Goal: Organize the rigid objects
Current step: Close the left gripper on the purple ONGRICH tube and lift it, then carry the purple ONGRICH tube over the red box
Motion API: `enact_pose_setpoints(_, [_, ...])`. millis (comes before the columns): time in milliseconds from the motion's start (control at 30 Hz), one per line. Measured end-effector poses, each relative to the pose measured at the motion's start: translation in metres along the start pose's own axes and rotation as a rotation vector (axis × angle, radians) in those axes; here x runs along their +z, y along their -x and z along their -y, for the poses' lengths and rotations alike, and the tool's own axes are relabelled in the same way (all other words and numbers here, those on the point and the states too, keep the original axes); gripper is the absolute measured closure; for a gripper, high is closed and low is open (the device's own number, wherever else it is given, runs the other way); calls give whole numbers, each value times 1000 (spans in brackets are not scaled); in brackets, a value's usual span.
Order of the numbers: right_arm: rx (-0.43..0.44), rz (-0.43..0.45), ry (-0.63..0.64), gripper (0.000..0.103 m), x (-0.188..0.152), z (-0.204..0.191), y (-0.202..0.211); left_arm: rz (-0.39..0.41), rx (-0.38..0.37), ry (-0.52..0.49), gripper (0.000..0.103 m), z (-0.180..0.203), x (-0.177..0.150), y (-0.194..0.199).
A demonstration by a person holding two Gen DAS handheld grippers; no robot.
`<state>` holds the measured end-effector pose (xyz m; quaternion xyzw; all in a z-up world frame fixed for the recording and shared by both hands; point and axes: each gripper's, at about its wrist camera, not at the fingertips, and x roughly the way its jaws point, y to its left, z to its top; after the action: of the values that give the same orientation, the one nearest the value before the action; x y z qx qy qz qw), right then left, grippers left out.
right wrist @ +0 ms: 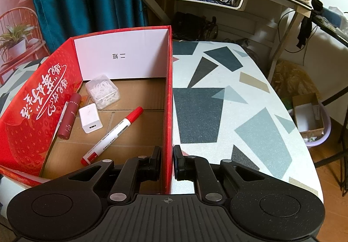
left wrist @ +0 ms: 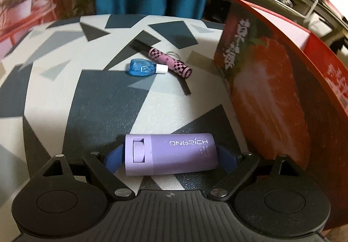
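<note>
Your left gripper [left wrist: 170, 155] clamps the lavender ONGRICH cylinder [left wrist: 169, 154] endwise, low over the table [left wrist: 54, 89]; a blue bottle [left wrist: 141, 67] and checkered tube [left wrist: 171, 62] remain unsorted. Your right gripper [right wrist: 167, 161] pinches the red box [right wrist: 32, 111] wall; a marker [right wrist: 113, 135], charger [right wrist: 90, 118] and others are already inside.

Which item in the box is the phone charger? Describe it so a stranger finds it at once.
Look inside the red box. The charger lies on its cardboard floor between the dark red tube and the red-capped marker. It is the only plain white cube, with a small port on its end.
</note>
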<state>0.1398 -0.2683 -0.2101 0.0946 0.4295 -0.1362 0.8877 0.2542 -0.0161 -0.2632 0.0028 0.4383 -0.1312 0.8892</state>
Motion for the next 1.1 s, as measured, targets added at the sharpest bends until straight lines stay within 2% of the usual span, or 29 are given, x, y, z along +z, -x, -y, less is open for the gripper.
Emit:
enact_pose_setpoints(233, [-1, -2, 2, 91, 1, 0, 0, -51, 3, 75, 12, -4, 8, -2])
enact_pose_setpoints(533, [0, -2, 1, 90, 1, 0, 0, -44, 84, -52, 13, 17, 2, -5])
enact_pose_setpoints(700, [0, -2, 1, 90, 1, 0, -1, -36, 93, -41, 14, 14, 4, -3])
enact_pose_setpoints(833, [-1, -2, 2, 90, 1, 0, -1, 5, 83, -47, 14, 10, 12, 5])
enact_pose_setpoints(1100, [-5, -5, 9, 90, 1, -1, -2, 200, -18, -124, 14, 19, 63, 45])
